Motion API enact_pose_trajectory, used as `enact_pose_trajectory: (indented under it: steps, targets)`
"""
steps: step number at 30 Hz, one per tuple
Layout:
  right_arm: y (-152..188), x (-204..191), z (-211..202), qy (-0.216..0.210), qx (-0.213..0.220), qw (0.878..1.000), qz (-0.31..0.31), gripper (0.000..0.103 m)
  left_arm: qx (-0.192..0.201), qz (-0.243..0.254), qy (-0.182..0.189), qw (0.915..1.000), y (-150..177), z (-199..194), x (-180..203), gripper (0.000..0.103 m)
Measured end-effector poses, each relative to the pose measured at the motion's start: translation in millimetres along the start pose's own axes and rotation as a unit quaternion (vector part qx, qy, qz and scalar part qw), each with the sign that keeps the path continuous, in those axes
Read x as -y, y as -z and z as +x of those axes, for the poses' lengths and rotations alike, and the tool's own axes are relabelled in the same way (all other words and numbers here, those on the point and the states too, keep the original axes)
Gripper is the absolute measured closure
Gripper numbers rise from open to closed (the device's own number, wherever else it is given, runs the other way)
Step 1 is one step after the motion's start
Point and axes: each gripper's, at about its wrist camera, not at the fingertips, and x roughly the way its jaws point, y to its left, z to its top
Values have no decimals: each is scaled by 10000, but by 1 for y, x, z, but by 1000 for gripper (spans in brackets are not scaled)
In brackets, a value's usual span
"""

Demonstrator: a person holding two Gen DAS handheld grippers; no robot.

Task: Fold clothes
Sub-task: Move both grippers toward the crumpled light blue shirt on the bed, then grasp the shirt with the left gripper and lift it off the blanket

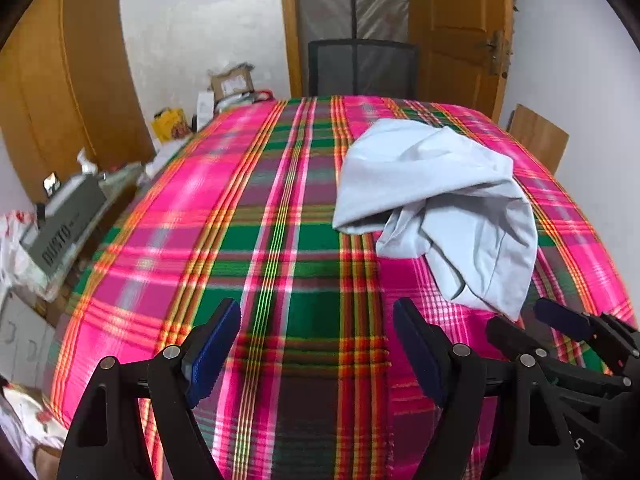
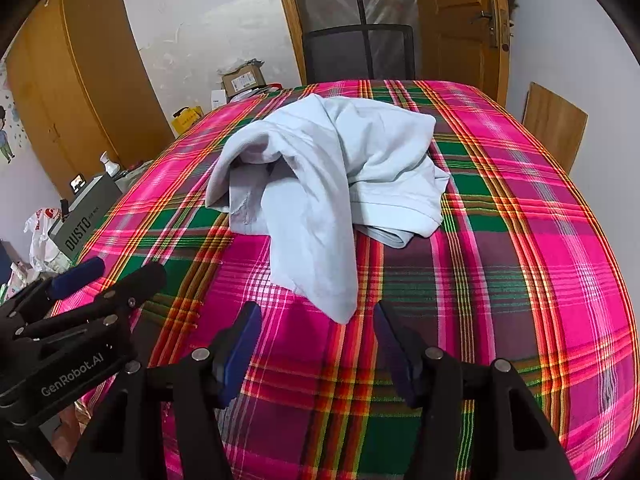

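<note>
Hovering at the near edge of the table, we have both tools poised and nothing picked up yet, so by our reading this is the very start of the fold: the reach for the cloth. The pale blue garment (image 2: 320,184) lies in a crumpled heap on the plaid tablecloth (image 1: 256,208), bunched toward the far half, with one long flap trailing down toward us.

Our right gripper (image 2: 316,344) has its jaws spread wide, blue pads (image 2: 240,356) facing each other, and the tip of that trailing flap hangs just ahead of the gap, apart from both pads as far as we can tell. Nothing is held. Our left gripper (image 1: 316,344) is gaping too, over bare plaid, with the garment well off to its right and nothing between its pads.

What does the next move call for? In our judgement, the heap has to be opened out before any crease can be made. We would ease the right tool forward so the pads straddle that nearest corner, then pinch a single layer. The left needs to travel across to find a second edge or corner. The risk is plain enough: the cloth is doubled over itself, so a careless pinch could catch two layers and drag the whole bundle rather than spreading it flat.
</note>
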Motion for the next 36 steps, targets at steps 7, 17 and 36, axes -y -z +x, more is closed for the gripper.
enact_pose_trajectory:
  steps: [7,17,36]
  targets:
    - [-2,11,3,-8,-19,9999,135,45,273,405,149,9987,-1,-3,14,23]
    - [-3,56,3,17,21,9980,639,44,133,513,1595,9858,-20,-1,30,23]
    - [-1,121,3,36,176,9922,1231,46,-759,784,2680,9572,-41,34,99,0]
